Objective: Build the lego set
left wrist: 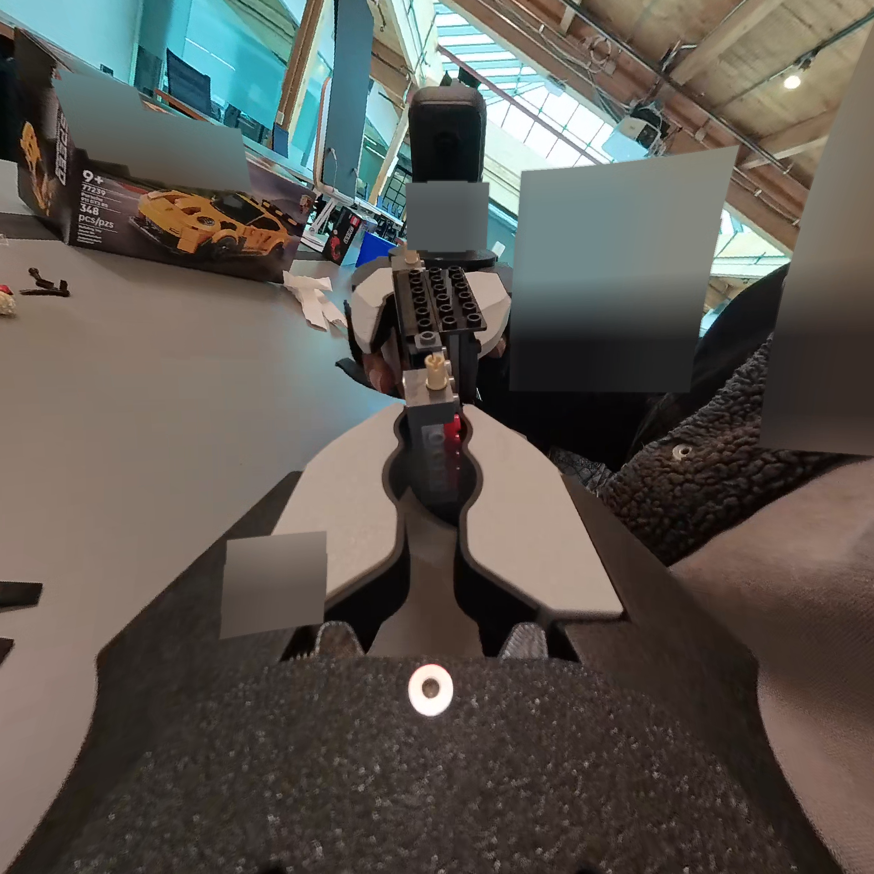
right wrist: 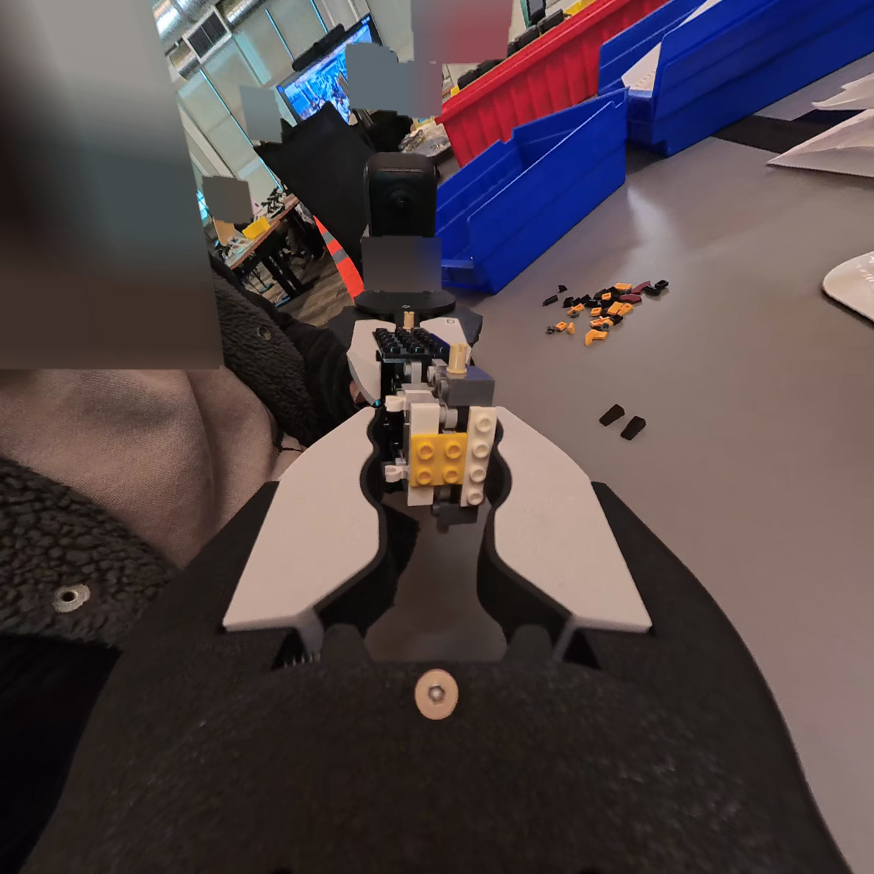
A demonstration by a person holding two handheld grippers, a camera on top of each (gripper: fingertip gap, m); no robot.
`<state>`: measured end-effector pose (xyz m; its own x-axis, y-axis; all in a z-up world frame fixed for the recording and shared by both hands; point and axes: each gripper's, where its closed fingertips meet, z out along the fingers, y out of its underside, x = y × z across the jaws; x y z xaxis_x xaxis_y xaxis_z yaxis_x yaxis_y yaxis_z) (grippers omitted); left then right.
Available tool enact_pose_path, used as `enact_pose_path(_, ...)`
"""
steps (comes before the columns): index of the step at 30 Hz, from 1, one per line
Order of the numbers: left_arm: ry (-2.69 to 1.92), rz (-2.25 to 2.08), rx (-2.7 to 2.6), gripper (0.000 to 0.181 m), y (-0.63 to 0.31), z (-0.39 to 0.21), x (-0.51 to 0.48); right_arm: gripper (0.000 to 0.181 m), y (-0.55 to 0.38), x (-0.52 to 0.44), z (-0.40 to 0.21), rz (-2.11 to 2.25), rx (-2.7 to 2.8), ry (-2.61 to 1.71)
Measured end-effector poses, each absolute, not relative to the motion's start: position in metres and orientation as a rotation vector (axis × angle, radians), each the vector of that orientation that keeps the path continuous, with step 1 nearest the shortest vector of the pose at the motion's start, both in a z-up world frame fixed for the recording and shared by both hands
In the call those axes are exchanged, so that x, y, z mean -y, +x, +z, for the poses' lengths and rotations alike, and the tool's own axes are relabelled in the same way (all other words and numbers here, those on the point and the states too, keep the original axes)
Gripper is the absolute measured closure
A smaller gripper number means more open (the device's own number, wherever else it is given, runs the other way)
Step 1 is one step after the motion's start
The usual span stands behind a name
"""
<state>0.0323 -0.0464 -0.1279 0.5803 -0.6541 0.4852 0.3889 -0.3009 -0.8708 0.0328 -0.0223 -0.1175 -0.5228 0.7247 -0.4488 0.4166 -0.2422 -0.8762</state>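
Note:
A partly built lego chassis is held in the air between both grippers, above the grey table (left wrist: 165, 402). In the left wrist view my left gripper (left wrist: 432, 411) is shut on its grey end, where a tan pin (left wrist: 434, 373) stands and a red piece shows. The black studded plate (left wrist: 440, 302) runs away to the right gripper (left wrist: 432, 331), which clamps the far end. In the right wrist view my right gripper (right wrist: 435, 411) is shut on the end with a yellow plate (right wrist: 437, 461) and a white plate (right wrist: 481, 456). The left gripper (right wrist: 411, 340) holds the far end.
The lego box (left wrist: 179, 213), white paper scraps (left wrist: 314, 295) and small dark pieces (left wrist: 47, 286) lie on the table. Blue bins (right wrist: 534, 208) and a red bin (right wrist: 529, 90) stand behind a pile of small orange and black pieces (right wrist: 605, 307). Two black pieces (right wrist: 622, 421) lie nearer. Both grippers' tips are close together, under 4 cm apart.

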Motion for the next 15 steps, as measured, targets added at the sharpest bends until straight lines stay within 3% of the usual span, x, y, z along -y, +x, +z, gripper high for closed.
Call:
enact_pose_path(11,-1.599,-1.055,-0.265,0.165,0.0373,-0.1321,0.0484,0.142,0.0407,0.0257,-0.1206,1.822,1.710,-1.398)
enact_pose_path(15,-1.610,-1.359,-0.050,0.164,0.0350,-0.1335,0.0424,0.138,0.0363,0.0171,-0.1224,1.963,1.558,-1.583)
